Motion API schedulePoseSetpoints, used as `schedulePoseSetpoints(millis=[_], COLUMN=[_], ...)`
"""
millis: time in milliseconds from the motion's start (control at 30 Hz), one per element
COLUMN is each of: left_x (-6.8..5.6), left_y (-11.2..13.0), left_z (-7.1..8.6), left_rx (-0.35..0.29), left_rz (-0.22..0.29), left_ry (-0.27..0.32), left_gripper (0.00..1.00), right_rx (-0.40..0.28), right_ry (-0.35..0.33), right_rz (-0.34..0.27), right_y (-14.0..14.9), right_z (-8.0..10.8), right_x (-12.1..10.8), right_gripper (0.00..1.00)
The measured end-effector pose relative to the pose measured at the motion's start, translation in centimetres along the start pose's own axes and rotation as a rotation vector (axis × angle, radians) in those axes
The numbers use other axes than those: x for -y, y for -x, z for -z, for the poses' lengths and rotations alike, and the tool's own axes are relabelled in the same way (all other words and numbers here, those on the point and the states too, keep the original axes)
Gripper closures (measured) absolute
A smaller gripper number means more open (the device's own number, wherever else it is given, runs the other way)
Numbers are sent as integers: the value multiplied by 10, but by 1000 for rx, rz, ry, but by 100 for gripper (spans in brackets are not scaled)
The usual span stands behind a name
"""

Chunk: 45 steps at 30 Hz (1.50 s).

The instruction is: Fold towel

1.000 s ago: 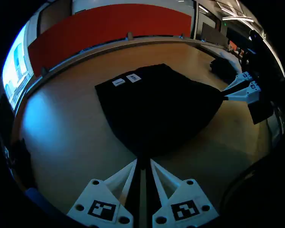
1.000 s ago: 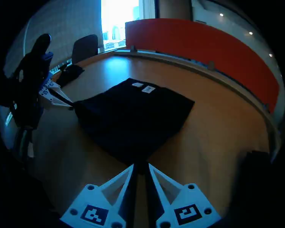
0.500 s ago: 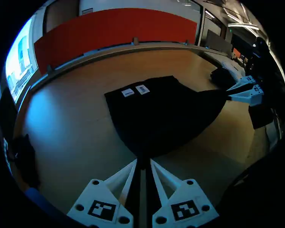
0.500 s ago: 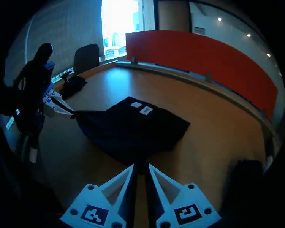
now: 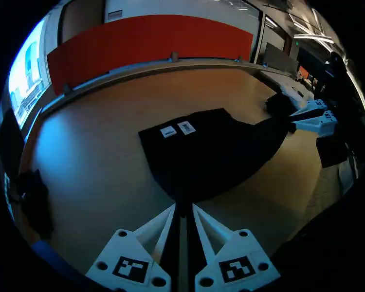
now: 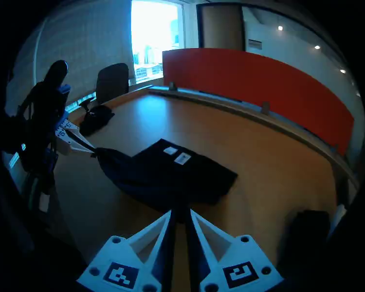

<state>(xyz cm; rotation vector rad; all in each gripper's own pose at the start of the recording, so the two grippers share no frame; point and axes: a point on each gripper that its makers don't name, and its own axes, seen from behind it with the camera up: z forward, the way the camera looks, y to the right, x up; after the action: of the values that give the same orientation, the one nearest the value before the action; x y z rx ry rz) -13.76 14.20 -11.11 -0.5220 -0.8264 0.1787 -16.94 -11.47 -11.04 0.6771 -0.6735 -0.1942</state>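
Note:
A black towel [image 5: 207, 151] with two small white labels lies on the wooden table, its near edge lifted. My left gripper [image 5: 183, 210] is shut on one near corner of the towel. My right gripper [image 6: 179, 214] is shut on the other near corner of the towel [image 6: 173, 175]. In the left gripper view the right gripper [image 5: 292, 126] shows at the right, pinching its corner. In the right gripper view the left gripper [image 6: 92, 150] shows at the left, held by a dark-sleeved hand. The far edge of the towel rests flat on the table.
A wooden table [image 5: 100, 146] with a red partition [image 5: 143, 44] along its far edge. A dark bundle [image 6: 95, 119] and an office chair [image 6: 112, 82] stand near the window. Another dark object [image 5: 277, 102] lies at the table's right side. A dark object [image 6: 306, 233] sits close by.
Both grippers have risen and pulled back, lifting the near edge of the towel off the table. The towel looks smaller and more bunched now.

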Motion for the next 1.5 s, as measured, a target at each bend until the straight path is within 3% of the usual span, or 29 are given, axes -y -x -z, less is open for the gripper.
schedulePoseSetpoints(millis=[400,800,1100,1500], left_x=[-3,-13,-6,7], left_y=[-11,-9,-24,-43], left_z=[24,30,22,-6], left_rx=[6,22,5,0], left_rz=[6,6,9,-1], left_ry=[4,18,8,0], left_gripper=[92,92,92,92], right_rx=[-22,-7,-3,12], right_ry=[-19,-17,-4,22], right_rz=[-2,-9,-19,-24], right_y=[-22,-20,-22,-26], right_z=[24,31,23,-3], right_x=[6,8,-1,-26], right_gripper=[87,87,87,87])
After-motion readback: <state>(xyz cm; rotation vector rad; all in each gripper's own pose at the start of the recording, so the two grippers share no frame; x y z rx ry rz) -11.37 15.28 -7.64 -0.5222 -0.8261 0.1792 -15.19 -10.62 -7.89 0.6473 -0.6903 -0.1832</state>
